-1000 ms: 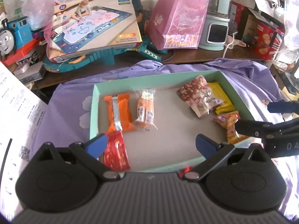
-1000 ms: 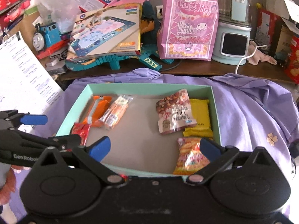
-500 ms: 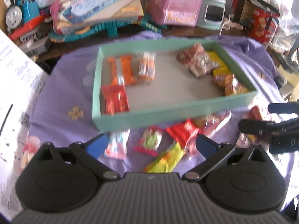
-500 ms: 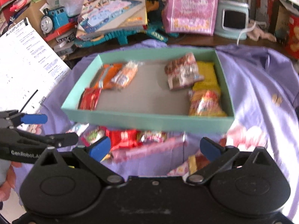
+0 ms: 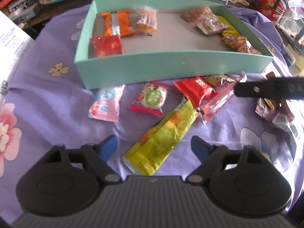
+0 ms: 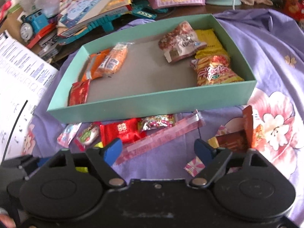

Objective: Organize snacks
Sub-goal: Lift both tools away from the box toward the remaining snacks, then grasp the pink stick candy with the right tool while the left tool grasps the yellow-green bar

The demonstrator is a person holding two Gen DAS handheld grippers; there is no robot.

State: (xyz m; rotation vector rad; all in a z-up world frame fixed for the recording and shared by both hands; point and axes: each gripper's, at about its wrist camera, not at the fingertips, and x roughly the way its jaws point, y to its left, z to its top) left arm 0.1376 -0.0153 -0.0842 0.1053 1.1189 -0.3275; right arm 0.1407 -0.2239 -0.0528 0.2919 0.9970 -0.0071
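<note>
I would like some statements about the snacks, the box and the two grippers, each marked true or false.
1. The teal box already holds several snacks. True.
2. The yellow-green packet lies inside the box. False: it lies on the purple cloth in front of it.
3. The left gripper grips a snack. False: its jaws are closing, pressing on nothing yet.
4. The red packet lies outside the box. True.
5. The right gripper holds nothing. True.
</note>
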